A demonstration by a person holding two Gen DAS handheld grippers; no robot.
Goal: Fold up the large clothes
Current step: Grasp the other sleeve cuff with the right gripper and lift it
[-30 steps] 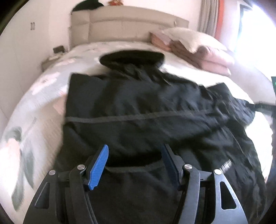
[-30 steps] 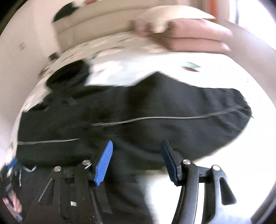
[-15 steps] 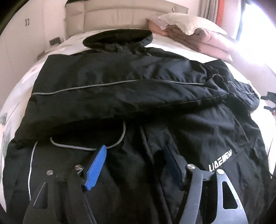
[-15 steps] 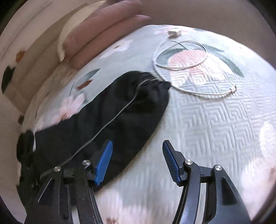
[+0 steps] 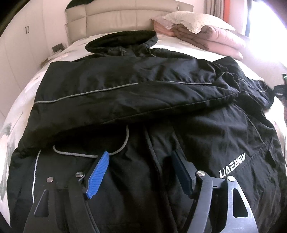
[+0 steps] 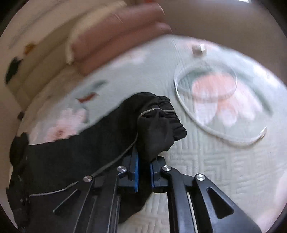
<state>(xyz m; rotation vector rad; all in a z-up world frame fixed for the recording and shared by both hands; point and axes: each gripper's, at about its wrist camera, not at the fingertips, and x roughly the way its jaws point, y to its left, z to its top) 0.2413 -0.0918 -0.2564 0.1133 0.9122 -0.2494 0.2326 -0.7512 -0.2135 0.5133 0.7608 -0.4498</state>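
Hovering wide open over the lower front of the black jacket (image 5: 143,100), jaws just widened and gripping nothing: the left gripper (image 5: 141,173), with one sleeve (image 5: 125,100) already lying folded across the chest. Spreading over the middle of the bed (image 6: 206,161), hood toward the headboard (image 5: 125,16). Closing in the last half second on the other sleeve's elastic cuff (image 6: 161,121) near the bed's right edge: the right gripper (image 6: 143,172), now clamping the fabric, likely readying the second sleeve fold. Lying beside the cuff on the floral quilted cover, a white cable (image 6: 206,125); stacking near the headboard, pink bedding (image 5: 206,37).
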